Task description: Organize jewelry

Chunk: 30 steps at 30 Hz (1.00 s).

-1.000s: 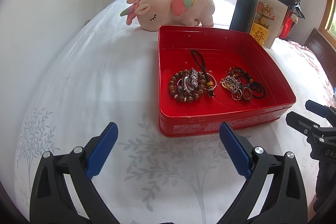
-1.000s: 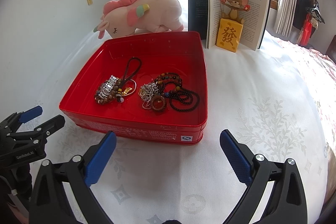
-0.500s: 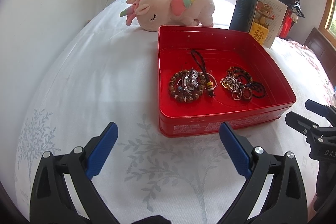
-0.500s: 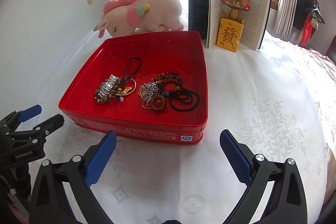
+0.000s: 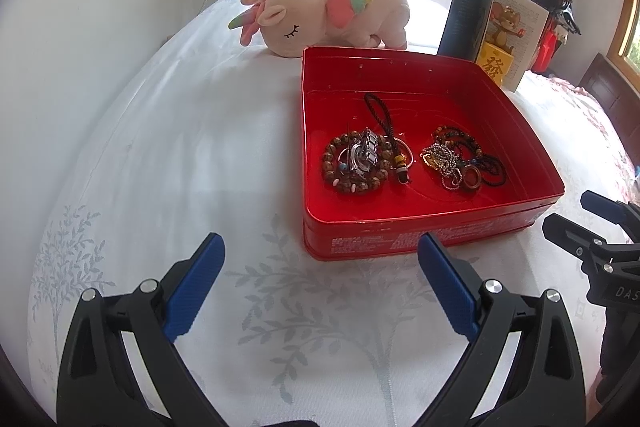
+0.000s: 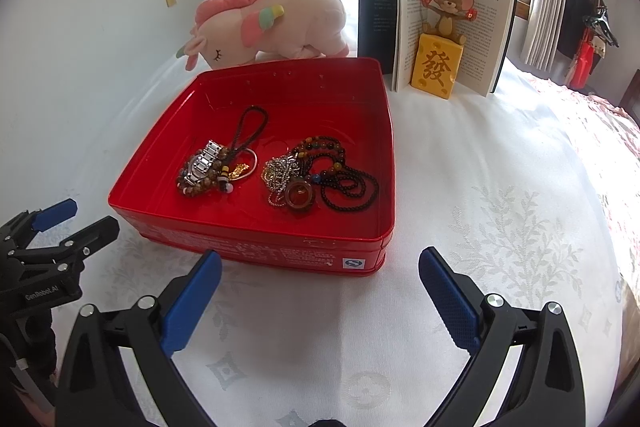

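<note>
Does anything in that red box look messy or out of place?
Yes. Inside the red tin, the jewelry lies in two tangled heaps: a metal watch atop a bead bracelet, and a silver chain knotted among black bead necklaces. Nothing looks spilled or broken.

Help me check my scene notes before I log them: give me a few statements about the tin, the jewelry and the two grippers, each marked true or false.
1. All the jewelry lies inside the red tin. True.
2. The left gripper is shut on a bracelet. False: its jaws are wide open and hold nothing.
3. The silver watch lies on the brown bead bracelet. True.
4. The plush unicorn sits inside the tin. False: it lies on the bed behind the tin.
5. The right gripper is open, short of the tin's near wall. True.
6. The black bead necklace hangs over the tin's rim. False: it lies on the tin's floor.
</note>
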Each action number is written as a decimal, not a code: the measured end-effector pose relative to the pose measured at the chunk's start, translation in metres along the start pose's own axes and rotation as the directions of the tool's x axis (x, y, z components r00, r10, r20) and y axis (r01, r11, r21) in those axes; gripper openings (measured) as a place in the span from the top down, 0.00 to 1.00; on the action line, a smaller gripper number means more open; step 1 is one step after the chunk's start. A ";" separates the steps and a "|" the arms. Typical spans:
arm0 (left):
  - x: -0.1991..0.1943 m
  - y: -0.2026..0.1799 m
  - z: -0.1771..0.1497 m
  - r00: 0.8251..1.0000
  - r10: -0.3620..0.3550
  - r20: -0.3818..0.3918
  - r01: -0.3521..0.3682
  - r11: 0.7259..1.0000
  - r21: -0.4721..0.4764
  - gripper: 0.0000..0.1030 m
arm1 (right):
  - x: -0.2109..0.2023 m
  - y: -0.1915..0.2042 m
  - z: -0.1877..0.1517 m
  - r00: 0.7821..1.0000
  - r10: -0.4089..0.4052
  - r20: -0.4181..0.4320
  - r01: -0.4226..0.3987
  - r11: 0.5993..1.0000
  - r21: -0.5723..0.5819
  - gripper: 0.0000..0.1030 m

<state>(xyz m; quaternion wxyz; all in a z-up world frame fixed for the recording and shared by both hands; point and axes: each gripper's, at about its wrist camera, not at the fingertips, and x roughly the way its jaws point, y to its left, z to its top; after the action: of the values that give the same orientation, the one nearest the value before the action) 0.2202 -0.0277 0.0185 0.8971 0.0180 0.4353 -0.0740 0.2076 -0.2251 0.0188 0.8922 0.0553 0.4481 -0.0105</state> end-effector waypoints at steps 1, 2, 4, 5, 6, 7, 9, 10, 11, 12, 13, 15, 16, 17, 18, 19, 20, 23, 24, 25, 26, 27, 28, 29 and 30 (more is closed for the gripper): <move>0.000 0.000 0.000 1.000 0.000 0.000 0.000 1.000 0.002 0.06 | 0.000 0.000 0.000 1.000 -0.001 0.000 0.001 1.000 0.000 0.04; 0.000 0.000 0.000 1.000 0.001 0.001 -0.001 1.000 0.003 0.06 | 0.000 0.000 0.000 1.000 -0.001 -0.001 0.001 1.000 -0.001 0.04; 0.000 0.000 0.000 1.000 0.000 0.002 0.000 1.000 0.003 0.07 | 0.001 -0.001 0.000 1.000 0.000 -0.003 0.000 1.000 -0.003 0.04; -0.001 0.000 0.000 1.000 0.000 0.002 0.000 1.000 0.003 0.07 | 0.001 -0.002 0.000 1.000 0.000 -0.003 0.000 1.000 -0.003 0.04; -0.001 0.000 0.000 1.000 0.001 0.003 -0.001 1.000 0.004 0.07 | 0.001 -0.002 0.000 1.000 0.000 -0.003 0.000 1.000 -0.004 0.04; -0.001 0.000 0.000 1.000 0.002 0.002 -0.003 1.000 0.003 0.07 | 0.002 -0.002 0.000 1.000 0.000 -0.003 0.000 1.000 -0.004 0.04; -0.001 0.000 0.001 1.000 0.003 0.003 -0.003 1.000 0.004 0.06 | 0.001 -0.001 0.000 1.000 0.000 -0.003 0.000 1.000 -0.005 0.04; -0.001 0.000 0.000 1.000 0.003 0.004 -0.003 1.000 0.003 0.06 | 0.002 -0.002 0.000 1.000 0.000 -0.004 0.000 1.000 -0.006 0.04; -0.001 0.000 0.000 1.000 0.004 0.005 -0.004 1.000 0.003 0.06 | 0.002 -0.001 0.000 1.000 0.000 -0.004 0.000 1.000 -0.006 0.04; -0.001 0.000 0.000 1.000 0.004 0.004 -0.004 1.000 0.003 0.06 | 0.002 -0.002 0.000 1.000 0.000 -0.004 0.000 1.000 -0.006 0.04; -0.001 0.000 0.000 1.000 0.004 0.003 -0.004 1.000 0.002 0.07 | 0.002 -0.002 0.000 1.000 0.001 -0.004 -0.001 1.000 -0.007 0.04; -0.001 0.000 0.001 1.000 0.008 0.003 -0.008 1.000 0.002 0.06 | 0.002 -0.002 0.000 1.000 0.001 -0.004 -0.001 1.000 -0.008 0.04; 0.000 0.000 0.001 1.000 0.009 0.002 -0.009 1.000 0.003 0.06 | 0.002 -0.002 0.000 1.000 0.001 -0.004 -0.001 1.000 -0.008 0.04; -0.001 0.000 0.001 1.000 0.009 0.003 -0.009 1.000 0.003 0.06 | 0.002 -0.003 0.000 1.000 0.001 -0.005 -0.001 1.000 -0.009 0.04; -0.001 -0.001 0.001 1.000 0.009 0.003 -0.009 1.000 0.003 0.06 | 0.002 -0.002 0.000 1.000 0.001 -0.005 -0.001 1.000 -0.008 0.04; -0.001 -0.001 0.001 1.000 0.009 0.003 -0.009 1.000 0.004 0.06 | 0.002 -0.002 0.000 1.000 0.000 -0.004 0.000 1.000 -0.008 0.04; -0.001 -0.001 0.001 1.000 0.008 0.003 -0.008 1.000 0.003 0.06 | 0.002 -0.002 0.000 1.000 0.000 -0.004 0.000 1.000 -0.008 0.04; -0.001 -0.001 0.001 1.000 0.009 0.002 -0.009 1.000 0.003 0.06 | 0.002 -0.003 0.000 1.000 0.001 -0.005 -0.001 1.000 -0.010 0.04; -0.001 -0.001 0.001 1.000 0.009 0.001 -0.009 1.000 0.003 0.06 | 0.002 -0.004 0.000 1.000 0.001 -0.005 -0.002 1.000 -0.011 0.04; -0.001 -0.001 0.001 1.000 0.009 0.001 -0.009 1.000 0.003 0.06 | 0.002 -0.003 0.000 1.000 0.002 -0.005 -0.002 1.000 -0.011 0.04; -0.001 0.000 0.001 1.000 0.009 0.001 -0.009 1.000 0.003 0.06 | 0.002 -0.005 0.000 1.000 0.002 -0.005 -0.002 1.000 -0.010 0.04; -0.001 -0.001 0.001 1.000 0.009 0.002 -0.009 1.000 0.003 0.06 | 0.002 -0.003 0.000 1.000 0.001 -0.005 -0.001 1.000 -0.011 0.04; -0.001 -0.001 0.001 1.000 0.009 0.002 -0.009 1.000 0.002 0.06 | 0.002 -0.003 0.000 1.000 0.002 -0.006 -0.002 1.000 -0.011 0.04; 0.000 -0.001 0.001 1.000 0.009 0.002 -0.009 1.000 0.003 0.06 | 0.002 -0.004 0.000 1.000 0.002 -0.006 -0.002 1.000 -0.011 0.04; 0.000 -0.001 0.001 1.000 0.009 0.002 -0.009 1.000 0.003 0.06 | 0.002 -0.004 0.000 1.000 0.002 -0.006 -0.002 1.000 -0.012 0.04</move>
<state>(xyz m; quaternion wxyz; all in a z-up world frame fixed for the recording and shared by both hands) 0.2204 -0.0283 0.0192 0.8977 0.0211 0.4343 -0.0707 0.2086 -0.2286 0.0169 0.8913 0.0504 0.4506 -0.0070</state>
